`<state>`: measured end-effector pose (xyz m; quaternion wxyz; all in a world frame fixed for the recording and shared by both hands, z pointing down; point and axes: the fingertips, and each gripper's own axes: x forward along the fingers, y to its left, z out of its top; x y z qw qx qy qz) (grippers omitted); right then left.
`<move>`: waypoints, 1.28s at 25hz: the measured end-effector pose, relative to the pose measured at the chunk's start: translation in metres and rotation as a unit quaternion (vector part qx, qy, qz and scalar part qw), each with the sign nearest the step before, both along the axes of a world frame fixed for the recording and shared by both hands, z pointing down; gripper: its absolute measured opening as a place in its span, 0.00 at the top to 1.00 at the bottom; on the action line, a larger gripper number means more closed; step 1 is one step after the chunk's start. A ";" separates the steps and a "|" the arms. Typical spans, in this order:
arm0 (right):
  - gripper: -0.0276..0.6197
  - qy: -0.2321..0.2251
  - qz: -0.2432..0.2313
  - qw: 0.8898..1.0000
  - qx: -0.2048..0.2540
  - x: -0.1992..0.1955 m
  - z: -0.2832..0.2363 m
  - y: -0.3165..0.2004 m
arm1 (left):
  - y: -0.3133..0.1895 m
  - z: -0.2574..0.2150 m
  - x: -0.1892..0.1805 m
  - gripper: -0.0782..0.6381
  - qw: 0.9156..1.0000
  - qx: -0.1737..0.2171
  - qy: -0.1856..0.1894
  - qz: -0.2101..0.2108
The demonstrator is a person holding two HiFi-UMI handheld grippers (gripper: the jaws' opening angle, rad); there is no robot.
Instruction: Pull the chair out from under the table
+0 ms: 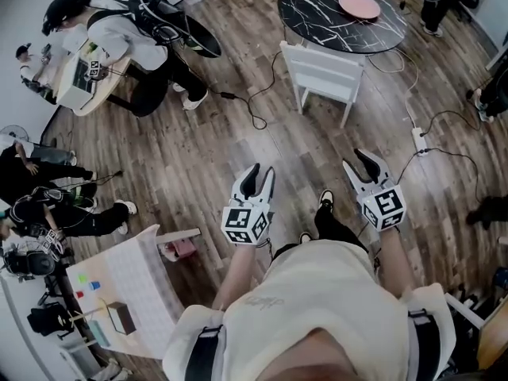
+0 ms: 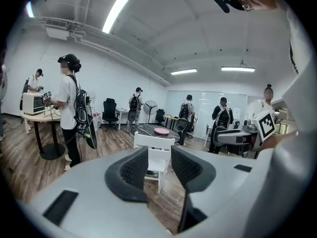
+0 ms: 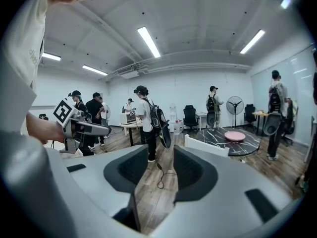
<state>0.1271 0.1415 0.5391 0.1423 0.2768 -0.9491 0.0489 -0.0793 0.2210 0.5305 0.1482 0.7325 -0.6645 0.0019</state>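
A white wooden chair (image 1: 321,74) stands with its seat pushed toward a round black marble table (image 1: 317,18) that carries a pink plate (image 1: 359,5). Both grippers hang in the air over the wooden floor, well short of the chair. My left gripper (image 1: 262,173) is open with nothing between its jaws, and my right gripper (image 1: 367,163) is likewise open and empty. In the left gripper view the chair (image 2: 154,155) shows in the gap of the left gripper (image 2: 159,165). In the right gripper view the chair's back (image 3: 205,145) lies right of the right gripper (image 3: 161,170).
A black cable (image 1: 262,94) runs across the floor left of the chair, and a white power strip (image 1: 418,140) lies to its right. A person stands at a wooden table (image 1: 79,86) far left. A light table (image 1: 131,284) with small items is near my left side.
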 end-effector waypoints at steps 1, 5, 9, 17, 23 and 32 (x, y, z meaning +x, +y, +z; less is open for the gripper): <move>0.72 -0.003 0.001 1.000 0.003 0.000 -0.002 -0.012 | -0.013 -0.004 0.001 0.67 1.000 0.003 -0.003 0.002; 0.72 -0.010 0.000 1.000 0.007 0.005 -0.006 -0.056 | -0.061 -0.018 0.011 0.67 1.000 0.013 -0.014 0.016; 0.72 -0.016 -0.001 1.000 0.006 0.011 -0.001 -0.093 | -0.102 -0.021 0.019 0.67 0.999 0.012 -0.011 0.028; 0.72 -0.011 0.006 1.000 -0.001 0.026 0.018 -0.145 | -0.154 -0.014 0.025 0.67 0.999 0.000 -0.014 0.035; 0.72 0.008 -0.003 1.000 -0.009 0.021 0.025 -0.173 | -0.177 -0.011 0.011 0.67 1.000 0.000 -0.003 0.021; 0.73 0.021 0.026 0.999 -0.017 -0.024 0.030 -0.223 | -0.231 0.020 -0.037 0.67 0.999 -0.030 0.011 0.042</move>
